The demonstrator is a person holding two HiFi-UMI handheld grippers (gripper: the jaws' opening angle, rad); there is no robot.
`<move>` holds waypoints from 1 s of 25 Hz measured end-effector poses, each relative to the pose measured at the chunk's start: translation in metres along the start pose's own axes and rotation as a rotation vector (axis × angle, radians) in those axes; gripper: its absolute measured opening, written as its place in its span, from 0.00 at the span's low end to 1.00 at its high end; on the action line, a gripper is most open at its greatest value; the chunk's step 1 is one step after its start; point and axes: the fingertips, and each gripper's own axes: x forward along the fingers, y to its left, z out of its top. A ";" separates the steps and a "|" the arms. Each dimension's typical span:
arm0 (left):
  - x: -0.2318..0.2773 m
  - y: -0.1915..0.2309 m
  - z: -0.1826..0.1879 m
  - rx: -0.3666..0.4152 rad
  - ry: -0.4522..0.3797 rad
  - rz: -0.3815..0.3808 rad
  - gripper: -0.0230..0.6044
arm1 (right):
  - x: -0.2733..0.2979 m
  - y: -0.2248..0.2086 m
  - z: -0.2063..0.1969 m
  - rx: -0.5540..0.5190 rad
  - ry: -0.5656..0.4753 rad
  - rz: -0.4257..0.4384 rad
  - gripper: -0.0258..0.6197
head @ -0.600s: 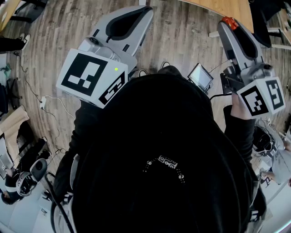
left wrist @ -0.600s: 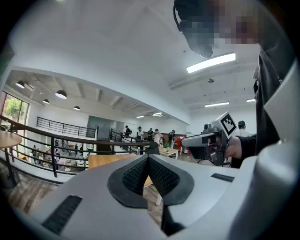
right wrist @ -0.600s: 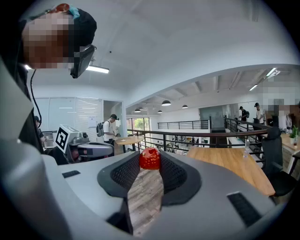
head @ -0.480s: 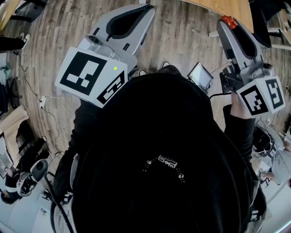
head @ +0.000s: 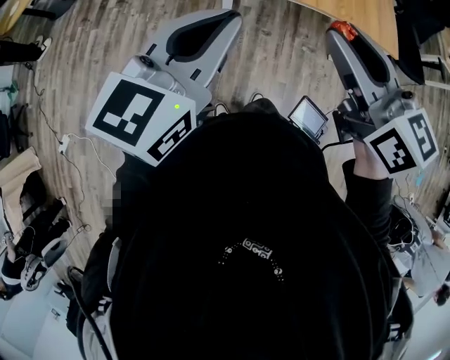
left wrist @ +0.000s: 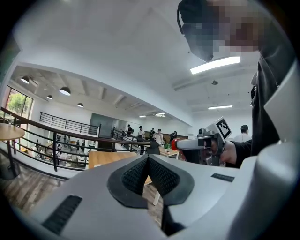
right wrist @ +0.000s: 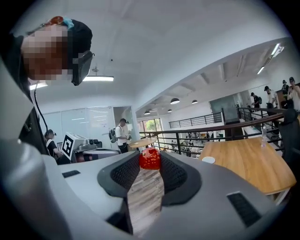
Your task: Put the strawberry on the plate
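A red strawberry [right wrist: 150, 159] is pinched between the pad tips of my right gripper [right wrist: 150, 161], held up in the air. The head view shows the strawberry [head: 342, 29] at the tip of the right gripper [head: 340, 32], upper right, close to the wooden table's edge [head: 351, 10]. My left gripper [head: 226, 18] is raised at the upper left; its jaws [left wrist: 146, 158] meet with nothing between them. From the left gripper view, the right gripper [left wrist: 177, 144] shows sideways with the strawberry [left wrist: 174, 144] at its tip. I cannot make out a plate for certain.
A round wooden table [right wrist: 248, 164] stands right of the right gripper, with a small white round thing [right wrist: 208, 160] on it. A railing [right wrist: 211, 133] runs behind. The person's dark top [head: 246, 246] fills the lower head view. Cables [head: 70, 151] lie on the wood floor.
The right gripper with the strawberry has shifted a little left and up in the head view. The left gripper has hardly moved.
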 end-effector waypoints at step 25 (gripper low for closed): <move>0.127 -0.069 0.062 0.133 0.000 -0.128 0.03 | -0.061 -0.125 0.054 0.041 -0.091 -0.050 0.26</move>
